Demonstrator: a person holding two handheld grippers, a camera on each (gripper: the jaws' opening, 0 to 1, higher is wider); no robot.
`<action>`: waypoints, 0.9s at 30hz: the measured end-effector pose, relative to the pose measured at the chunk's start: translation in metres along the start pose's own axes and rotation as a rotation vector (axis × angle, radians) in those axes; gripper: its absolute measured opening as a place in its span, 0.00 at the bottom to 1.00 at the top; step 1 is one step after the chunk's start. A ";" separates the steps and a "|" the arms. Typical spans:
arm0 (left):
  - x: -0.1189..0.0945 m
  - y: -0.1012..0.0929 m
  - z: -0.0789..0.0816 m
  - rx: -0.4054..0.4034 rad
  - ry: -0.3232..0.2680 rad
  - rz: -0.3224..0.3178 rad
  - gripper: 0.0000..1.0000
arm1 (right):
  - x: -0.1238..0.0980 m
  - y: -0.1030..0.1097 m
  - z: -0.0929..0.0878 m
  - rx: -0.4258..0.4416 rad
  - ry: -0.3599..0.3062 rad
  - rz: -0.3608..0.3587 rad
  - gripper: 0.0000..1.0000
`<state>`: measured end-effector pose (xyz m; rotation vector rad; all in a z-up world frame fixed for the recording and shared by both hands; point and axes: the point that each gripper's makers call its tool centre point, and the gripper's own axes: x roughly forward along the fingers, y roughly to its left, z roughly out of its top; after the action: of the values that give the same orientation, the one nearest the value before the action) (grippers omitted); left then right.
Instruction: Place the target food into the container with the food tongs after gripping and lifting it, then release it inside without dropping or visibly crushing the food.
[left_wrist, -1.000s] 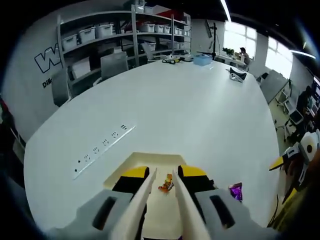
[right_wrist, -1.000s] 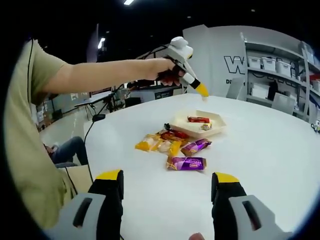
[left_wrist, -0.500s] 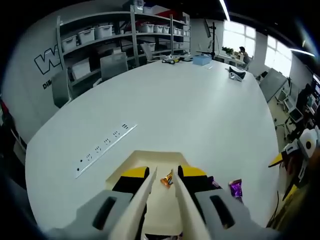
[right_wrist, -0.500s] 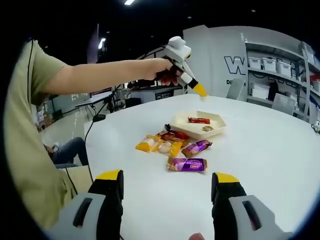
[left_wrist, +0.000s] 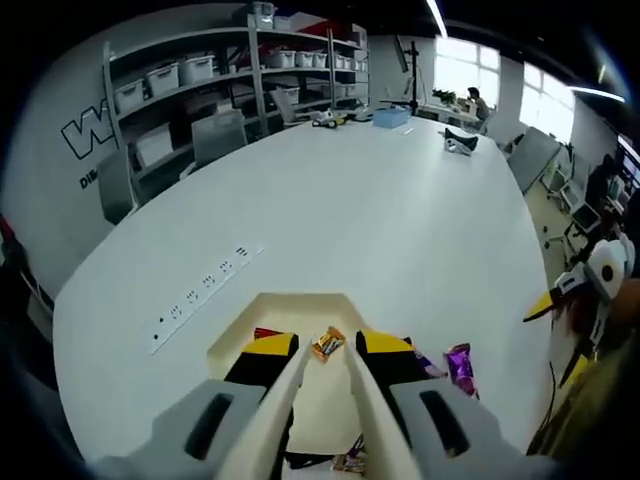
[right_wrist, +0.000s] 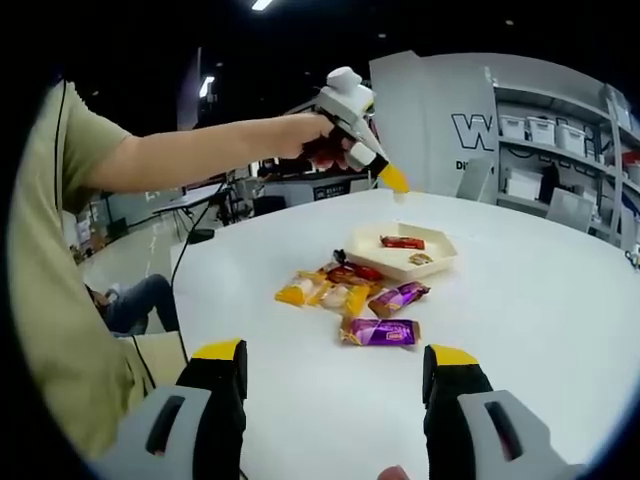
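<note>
My left gripper (left_wrist: 328, 354) is shut on cream food tongs (left_wrist: 287, 390), whose two arms reach forward with a gap between the tips. Past those tips a small orange candy (left_wrist: 327, 343) lies loose in the cream tray (left_wrist: 290, 304), beside a red candy (left_wrist: 265, 333). In the right gripper view a person's hand holds the left gripper (right_wrist: 392, 180) raised above the tray (right_wrist: 440, 255); the red candy (right_wrist: 400, 241) and orange candy (right_wrist: 421, 259) rest inside. My right gripper (right_wrist: 338, 372) hangs open over the near table, holding nothing.
A heap of wrapped candies (right_wrist: 335, 285) lies just outside the tray, with a purple one (right_wrist: 382, 332) nearest me. A power strip (left_wrist: 200, 298) lies on the white round table (left_wrist: 400, 220). The person's arm (right_wrist: 190, 155) crosses the left side. Shelves stand behind.
The left gripper with the tongs has risen and drawn back a little from the tray; the orange candy stays lying inside. The right gripper has held still.
</note>
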<state>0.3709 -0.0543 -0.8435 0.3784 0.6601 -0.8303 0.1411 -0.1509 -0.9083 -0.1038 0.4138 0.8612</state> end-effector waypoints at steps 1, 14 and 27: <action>-0.002 -0.002 -0.001 0.008 -0.002 -0.003 0.21 | 0.000 0.001 0.001 0.000 -0.002 0.002 0.70; -0.021 -0.023 -0.015 0.053 -0.008 -0.029 0.21 | 0.003 0.006 0.004 -0.011 -0.004 0.012 0.70; -0.029 -0.058 -0.033 0.047 -0.010 -0.049 0.22 | 0.003 0.009 0.004 -0.016 -0.001 0.015 0.70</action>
<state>0.2990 -0.0565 -0.8520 0.4012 0.6436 -0.8947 0.1374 -0.1417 -0.9049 -0.1149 0.4074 0.8795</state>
